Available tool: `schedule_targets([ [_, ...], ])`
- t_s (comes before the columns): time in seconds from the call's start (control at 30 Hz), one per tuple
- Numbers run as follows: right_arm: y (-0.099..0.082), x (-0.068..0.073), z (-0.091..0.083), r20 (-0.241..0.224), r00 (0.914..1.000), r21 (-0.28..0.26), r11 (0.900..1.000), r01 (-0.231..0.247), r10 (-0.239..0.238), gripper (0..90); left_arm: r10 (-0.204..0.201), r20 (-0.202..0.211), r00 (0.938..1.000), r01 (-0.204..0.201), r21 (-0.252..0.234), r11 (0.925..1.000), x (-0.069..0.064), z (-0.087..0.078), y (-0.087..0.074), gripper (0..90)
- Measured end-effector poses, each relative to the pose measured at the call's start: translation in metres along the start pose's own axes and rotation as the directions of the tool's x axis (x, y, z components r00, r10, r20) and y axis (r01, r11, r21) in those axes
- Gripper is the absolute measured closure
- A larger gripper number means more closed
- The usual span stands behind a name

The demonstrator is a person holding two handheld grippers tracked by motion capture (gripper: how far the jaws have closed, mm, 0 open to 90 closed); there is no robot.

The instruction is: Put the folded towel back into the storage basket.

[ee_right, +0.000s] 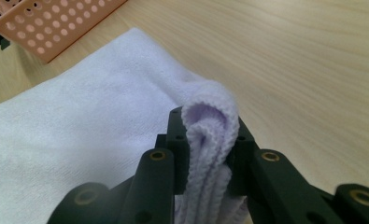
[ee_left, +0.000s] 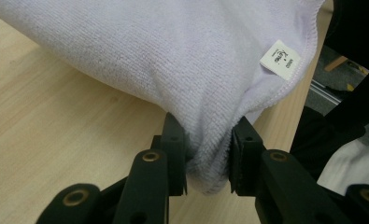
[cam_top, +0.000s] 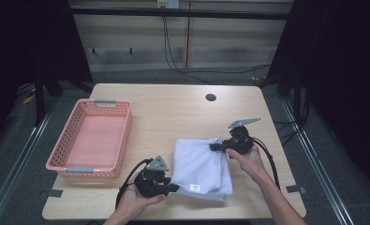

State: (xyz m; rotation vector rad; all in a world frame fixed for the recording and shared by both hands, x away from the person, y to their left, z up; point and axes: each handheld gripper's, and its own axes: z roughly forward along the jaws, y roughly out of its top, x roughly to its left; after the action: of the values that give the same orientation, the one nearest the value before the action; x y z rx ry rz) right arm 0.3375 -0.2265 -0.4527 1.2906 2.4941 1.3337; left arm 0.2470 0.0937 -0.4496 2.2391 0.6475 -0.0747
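Towel (cam_top: 199, 166) — folded, lilac — lies near the tabletop's (cam_top: 173, 108) front edge; left gripper (cam_top: 173, 187) pinches its near corner; right gripper (cam_top: 215, 147) clamps its far corner folds — both jaws pressed on cloth.

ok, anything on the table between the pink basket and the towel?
Nothing: in the high view only bare wooden table separates the pink basket from the white towel.
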Motion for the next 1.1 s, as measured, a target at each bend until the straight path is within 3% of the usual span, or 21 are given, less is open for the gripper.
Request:
schedule_targets([
  [0.3, 0.014, 0.001, -0.005, 0.007, 0.9999, -0.004, 0.9999, 0.009, -0.009, 76.4, 0.012, -0.006, 0.9999, -0.012, -0.007, 0.9999, -0.001, -0.005, 0.009, 71.9],
  [0.6, 0.033, 0.004, -0.015, 0.000, 0.9999, -0.042, 0.9990, 0.011, -0.011, 76.6, 0.009, -0.005, 1.0000, -0.009, -0.054, 0.9985, 0.001, -0.019, 0.020, 71.9],
  [1.1, 0.069, 0.007, -0.030, -0.005, 0.9997, -0.109, 0.9938, 0.023, -0.023, 76.8, 0.031, -0.046, 0.9985, -0.035, -0.099, 0.9945, 0.004, -0.043, 0.046, 71.9],
])
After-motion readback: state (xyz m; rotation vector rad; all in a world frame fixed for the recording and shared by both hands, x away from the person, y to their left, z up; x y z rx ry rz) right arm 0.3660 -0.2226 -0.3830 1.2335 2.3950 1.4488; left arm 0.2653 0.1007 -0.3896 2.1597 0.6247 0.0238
